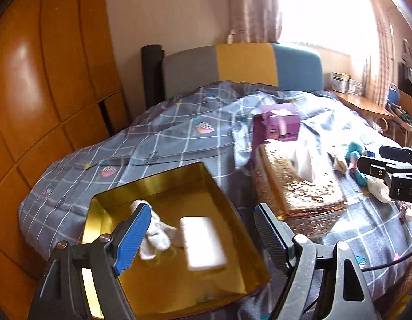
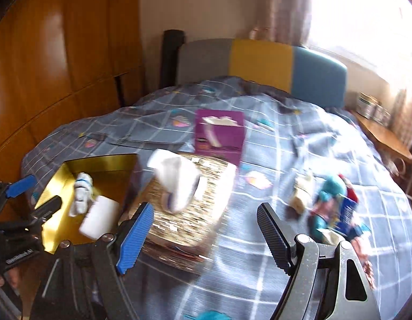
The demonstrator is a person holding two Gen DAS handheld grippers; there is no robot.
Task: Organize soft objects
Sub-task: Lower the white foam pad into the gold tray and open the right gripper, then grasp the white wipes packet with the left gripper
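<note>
An open gold tin [image 1: 152, 184] sits on the bed with a white sock [image 1: 155, 234] and a white rectangular pad [image 1: 203, 242] inside. My left gripper [image 1: 203, 226] hovers open over the tin, nothing between its fingers. My right gripper [image 2: 206, 229] is open and empty above the quilt, beside a glittery gold tissue box [image 2: 195, 226]. A blurred white soft piece [image 2: 176, 181] stands on that box. To the right lie a teal plush doll [image 2: 331, 202] and a small beige soft item [image 2: 302, 194]. The tin [image 2: 99, 165] and left gripper [image 2: 35, 197] show at the left.
A purple tissue box [image 2: 219, 133] stands behind the gold one. The bed's grey checked quilt [image 2: 259, 266] spreads all around. A wooden wardrobe [image 1: 46, 93] lines the left, a padded headboard [image 1: 246, 64] the back, and a wooden side table [image 1: 363, 104] the right. The right gripper [image 1: 371, 157] enters at the left wrist view's right edge.
</note>
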